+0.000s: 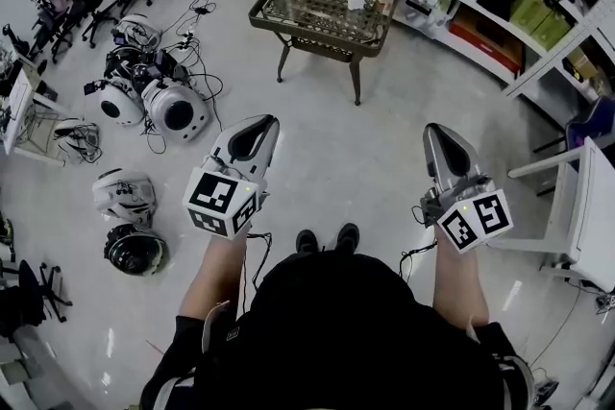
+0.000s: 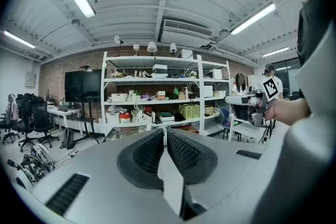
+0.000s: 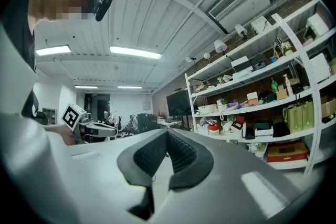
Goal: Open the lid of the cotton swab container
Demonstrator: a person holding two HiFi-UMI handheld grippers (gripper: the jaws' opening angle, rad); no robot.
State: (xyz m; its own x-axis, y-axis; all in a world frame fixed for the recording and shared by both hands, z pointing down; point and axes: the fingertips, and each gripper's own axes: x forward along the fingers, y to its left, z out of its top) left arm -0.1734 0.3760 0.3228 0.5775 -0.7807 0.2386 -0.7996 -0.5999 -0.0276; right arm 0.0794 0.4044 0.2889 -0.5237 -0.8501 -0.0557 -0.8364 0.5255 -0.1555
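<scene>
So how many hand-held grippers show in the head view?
2: the left hand-held gripper at centre-left, the right hand-held gripper at centre-right, both shut; none seems hidden.

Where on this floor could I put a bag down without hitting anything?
The widest bare floor lies between the wire table and the person's shoes, running right toward the shelves. The left side is crowded: round white devices and tangled cables.

No words, brands or numbers are showing clearly enough to read. The left marker cube (image 1: 223, 202) and the right marker cube (image 1: 478, 220) are carrying only black-and-white square patterns.
</scene>
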